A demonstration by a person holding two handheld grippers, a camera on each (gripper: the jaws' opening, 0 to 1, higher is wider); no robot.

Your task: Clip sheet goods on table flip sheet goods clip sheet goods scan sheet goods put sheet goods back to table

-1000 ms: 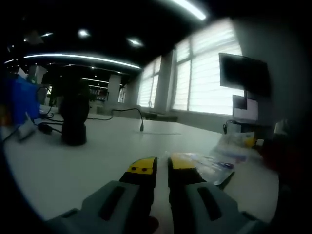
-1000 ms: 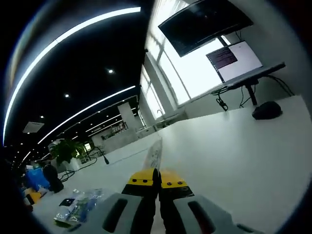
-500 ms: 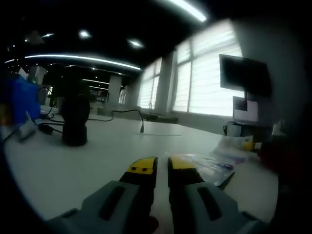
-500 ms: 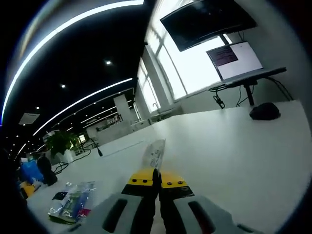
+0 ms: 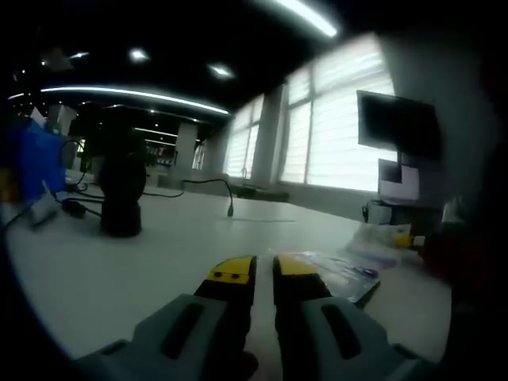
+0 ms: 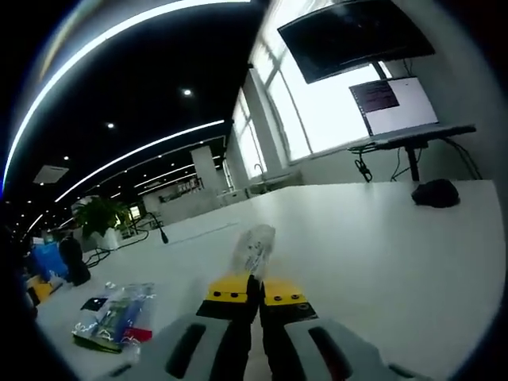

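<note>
My right gripper (image 6: 255,287) is shut on a thin clear sheet packet (image 6: 252,248), which stands up edge-on from between the yellow tips, above the white table (image 6: 381,238). Left of it in the right gripper view, a small pile of clear packets with blue and red print (image 6: 117,315) lies flat on the table. My left gripper (image 5: 264,268) hovers low over the table with its jaws almost together and nothing between them. Just beyond its right jaw lies a flat clear packet (image 5: 340,271), with another packet (image 5: 382,237) farther right.
A black upright device (image 5: 121,193) and a blue object (image 5: 32,163) stand at the left, and a black cable (image 5: 208,184) trails across the table behind. A black mouse (image 6: 435,191) lies at the far right under two screens (image 6: 392,99). A plant (image 6: 95,216) stands far left.
The right gripper view has tilted down slightly with the clear packet still held, so more of the table shows. The left gripper view is the same.
</note>
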